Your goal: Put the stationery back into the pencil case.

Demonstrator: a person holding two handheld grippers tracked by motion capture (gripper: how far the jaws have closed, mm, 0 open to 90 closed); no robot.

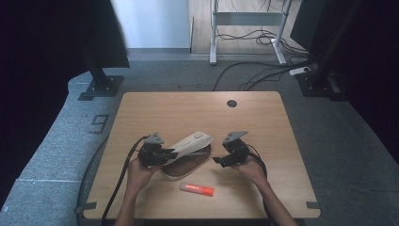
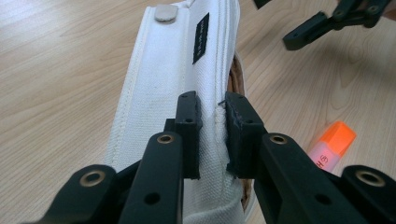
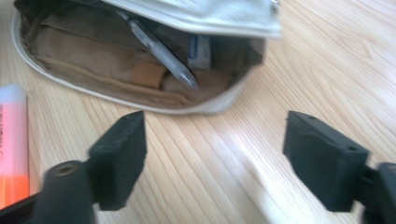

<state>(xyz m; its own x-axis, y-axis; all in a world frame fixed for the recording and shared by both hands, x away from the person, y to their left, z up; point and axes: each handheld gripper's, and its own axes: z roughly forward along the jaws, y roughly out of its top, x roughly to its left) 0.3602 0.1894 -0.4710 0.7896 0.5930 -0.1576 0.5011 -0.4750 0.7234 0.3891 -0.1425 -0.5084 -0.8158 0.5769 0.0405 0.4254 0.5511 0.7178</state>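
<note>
Left hand-held gripper [image 2: 211,135] pinches the white pouch's flap [image 2: 173,79], its black label [image 2: 201,38] unreadable; right hand-held gripper [image 3: 212,158] wide, empty.

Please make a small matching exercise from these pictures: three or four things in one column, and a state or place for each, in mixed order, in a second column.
Things:
1. left gripper
2. right gripper
3. highlighter
4. pen

States or places:
a. lying on the table, near the front edge
b. inside the open pencil case
c. jaws shut on the white flap
d. jaws open, nothing between them

Pairs: 1-c, 2-d, 3-a, 4-b
</note>
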